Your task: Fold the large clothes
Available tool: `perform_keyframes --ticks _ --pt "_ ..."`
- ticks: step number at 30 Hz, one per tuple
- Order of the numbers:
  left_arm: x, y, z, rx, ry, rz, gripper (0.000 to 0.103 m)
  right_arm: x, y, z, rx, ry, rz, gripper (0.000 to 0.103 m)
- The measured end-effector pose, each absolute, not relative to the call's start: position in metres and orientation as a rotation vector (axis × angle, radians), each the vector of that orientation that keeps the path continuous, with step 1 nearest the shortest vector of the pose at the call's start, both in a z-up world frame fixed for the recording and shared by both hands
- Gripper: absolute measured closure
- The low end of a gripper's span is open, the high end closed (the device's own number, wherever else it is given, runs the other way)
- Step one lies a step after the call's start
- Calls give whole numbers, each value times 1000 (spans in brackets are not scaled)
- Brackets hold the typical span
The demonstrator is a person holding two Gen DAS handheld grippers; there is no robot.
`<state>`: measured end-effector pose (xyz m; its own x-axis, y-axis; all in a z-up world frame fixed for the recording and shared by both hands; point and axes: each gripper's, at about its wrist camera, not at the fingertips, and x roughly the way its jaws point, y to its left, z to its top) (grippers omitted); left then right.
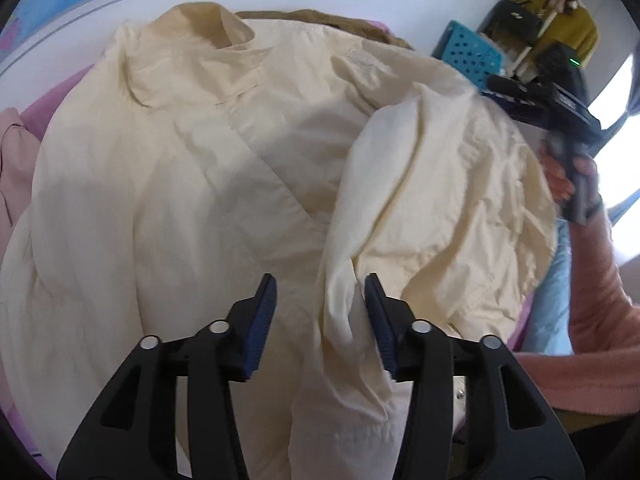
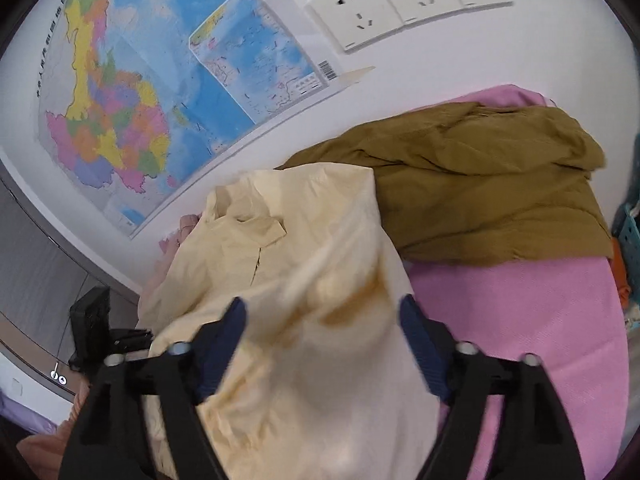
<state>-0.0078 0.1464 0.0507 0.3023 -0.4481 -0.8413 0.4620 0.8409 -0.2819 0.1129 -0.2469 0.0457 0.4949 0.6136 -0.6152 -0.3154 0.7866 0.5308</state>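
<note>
A large cream shirt (image 1: pixel 192 168) lies spread on a pink cloth, collar at the far side. One sleeve (image 1: pixel 372 208) lies folded across its front. My left gripper (image 1: pixel 320 292) is open just above the shirt, with the sleeve's cuff end between its fingers but not pinched. In the left wrist view the right gripper (image 1: pixel 520 88) is held up beyond the shirt's right shoulder. In the right wrist view the right gripper (image 2: pixel 322 316) is open above the same shirt (image 2: pixel 280 264), with blurred cream cloth between its fingers.
An olive-brown garment (image 2: pixel 480 184) lies bunched beyond the shirt on the pink cloth (image 2: pixel 520 320). A pale pink garment (image 1: pixel 12 168) lies at the left. A blue perforated basket (image 1: pixel 472 52) stands at the far right. A wall with a map (image 2: pixel 160 80) and sockets is behind.
</note>
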Motion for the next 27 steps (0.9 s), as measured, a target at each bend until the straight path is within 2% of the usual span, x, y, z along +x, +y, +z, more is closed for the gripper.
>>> perform_keyframes --ticks 2,5,6,7,8,9,11,14,17,19,21,22,23,24,25,26,27 --pt "-17 148 54 21 1103 -646 31 129 -236 46 366 903 576 22" --pt "-30 138 44 80 1134 -683 28 157 -223 35 338 981 556 21" --pt "-33 137 38 100 1155 -681 30 165 -220 28 335 1018 560 25" --pt "-34 136 33 115 1174 -677 38 172 -217 23 332 1043 565 51" --pt "-33 135 26 120 1211 -678 58 178 -214 17 319 1069 569 84" --pt "-31 136 22 118 1226 -675 63 181 -212 13 295 1086 563 94" --pt "-22 141 24 122 1212 -641 81 179 -214 14 280 1073 557 99" --pt "-1 154 48 104 1130 -587 89 171 -252 32 447 946 587 99" --pt "29 158 72 72 1076 -586 89 169 -282 32 565 872 577 100" --pt "49 153 74 99 1074 -547 87 174 -290 19 597 886 545 100" --pt "77 152 62 102 1129 -522 76 184 -299 2 664 921 513 99" --pt "86 154 57 92 1165 -512 61 189 -303 -7 682 963 476 95" --pt "98 160 45 73 1214 -482 56 191 -304 -9 678 982 453 86" --pt "105 167 38 60 1239 -469 56 189 -303 -6 656 976 441 81" --pt "110 175 31 35 1262 -467 57 185 -299 6 596 956 427 72" --pt "110 181 28 7 1272 -481 53 179 -292 22 517 921 425 53" --pt "108 189 26 -37 1278 -502 52 174 -284 35 463 887 432 41"
